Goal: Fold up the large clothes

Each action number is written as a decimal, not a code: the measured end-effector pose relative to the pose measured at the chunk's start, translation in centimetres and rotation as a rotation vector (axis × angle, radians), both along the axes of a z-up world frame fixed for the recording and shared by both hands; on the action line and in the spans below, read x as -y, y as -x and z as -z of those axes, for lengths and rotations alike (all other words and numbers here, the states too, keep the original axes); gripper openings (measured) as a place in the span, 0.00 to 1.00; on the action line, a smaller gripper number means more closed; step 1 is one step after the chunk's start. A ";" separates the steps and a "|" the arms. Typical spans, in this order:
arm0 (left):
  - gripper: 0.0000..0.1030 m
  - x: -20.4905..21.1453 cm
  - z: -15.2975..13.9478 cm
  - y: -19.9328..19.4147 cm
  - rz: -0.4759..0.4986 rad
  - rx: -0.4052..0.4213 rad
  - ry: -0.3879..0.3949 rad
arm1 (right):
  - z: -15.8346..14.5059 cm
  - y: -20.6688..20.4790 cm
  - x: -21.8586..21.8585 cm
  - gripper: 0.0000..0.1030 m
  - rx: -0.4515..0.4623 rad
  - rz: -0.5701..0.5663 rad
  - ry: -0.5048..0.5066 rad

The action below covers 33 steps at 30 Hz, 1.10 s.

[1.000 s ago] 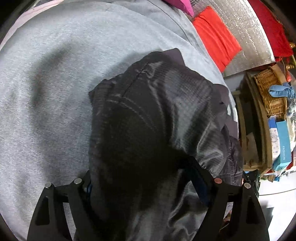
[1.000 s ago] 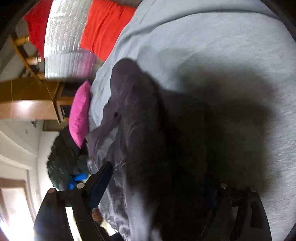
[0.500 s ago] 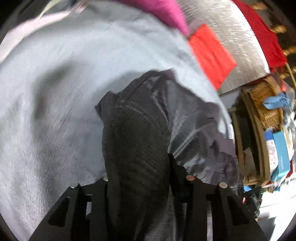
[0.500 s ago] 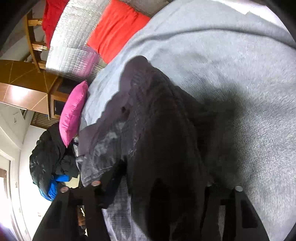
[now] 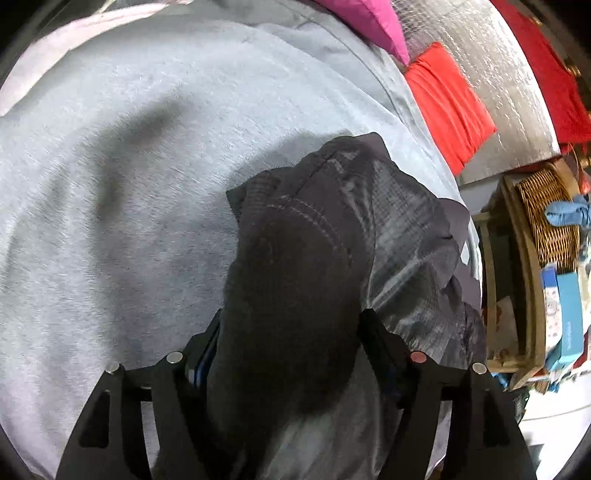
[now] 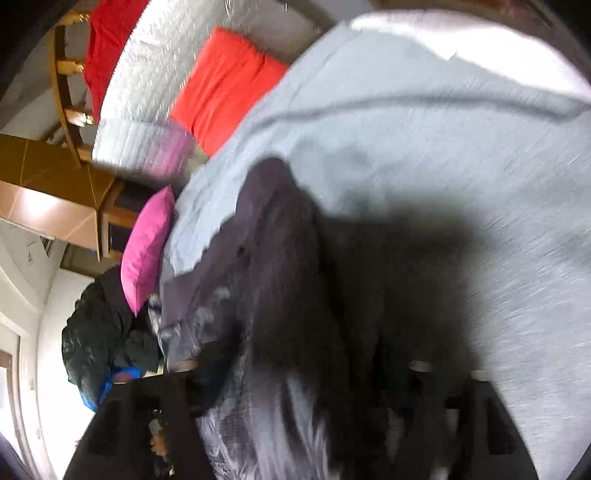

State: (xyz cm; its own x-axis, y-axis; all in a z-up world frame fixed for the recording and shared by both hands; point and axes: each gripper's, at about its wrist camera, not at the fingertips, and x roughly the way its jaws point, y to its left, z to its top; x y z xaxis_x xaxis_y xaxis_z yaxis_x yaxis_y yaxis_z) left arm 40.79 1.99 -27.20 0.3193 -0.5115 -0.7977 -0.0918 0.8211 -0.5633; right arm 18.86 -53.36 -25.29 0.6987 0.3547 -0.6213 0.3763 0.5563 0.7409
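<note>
A dark grey, thin checked garment [image 5: 303,258] lies bunched on a light grey bed cover [image 5: 110,184]. A thick fold of it rises between the fingers of my left gripper [image 5: 290,325] and fills the gap. The jaws are opening and I see no pinch in the fold. In the blurred right wrist view the same garment [image 6: 280,258] runs up from my right gripper [image 6: 306,362]. Those jaws are also opening, with dark cloth between them. The fingertips of both grippers are partly hidden by cloth. The bed cover [image 6: 443,129] spreads to the right.
A red cushion [image 5: 447,107], a pink cushion [image 5: 369,18] and a silver quilted mat [image 5: 498,74] lie past the bed's far edge. A wicker basket [image 5: 546,221] and boxes [image 5: 569,314] stand at the right. A black jacket heap [image 6: 103,332] sits below the pink cushion [image 6: 147,247].
Both grippers narrowed on the garment half a second ago and now stand wider again. The right gripper has risen and tilted, so more of the far bed shows.
</note>
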 end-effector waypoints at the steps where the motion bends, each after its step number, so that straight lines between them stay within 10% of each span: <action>1: 0.71 -0.2 0.0 0.1 0.004 -0.001 -0.003 | -0.1 0.5 0.5 0.84 0.009 0.018 -0.017; 10: 0.72 0.9 0.1 0.4 -0.001 0.016 -0.020 | 3.7 -1.0 0.0 0.85 -0.060 -0.017 -0.194; 13: 0.57 1.9 -0.5 1.2 0.013 0.070 -0.080 | 4.0 -2.5 -2.5 0.86 -0.018 -0.093 -0.225; 21: 0.34 3.4 -3.9 4.4 0.050 0.238 -0.246 | -3.6 -1.9 -6.7 0.61 0.192 -0.157 0.031; 26: 0.36 6.3 -4.1 5.9 0.105 0.332 -0.483 | 1.0 -3.5 -6.8 0.59 -0.049 -0.154 0.170; 33: 0.43 6.5 -4.3 6.8 0.125 0.369 -0.596 | 0.7 -3.7 -4.5 0.76 -0.058 -0.138 0.125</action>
State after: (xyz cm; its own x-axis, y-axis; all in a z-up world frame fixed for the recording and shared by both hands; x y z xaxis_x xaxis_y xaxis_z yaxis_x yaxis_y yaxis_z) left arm 34.00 -4.54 -22.86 0.5899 -0.0721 -0.8042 0.1336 0.9910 0.0092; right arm 22.52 -48.88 -26.00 0.6108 0.3619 -0.7042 0.3302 0.6920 0.6420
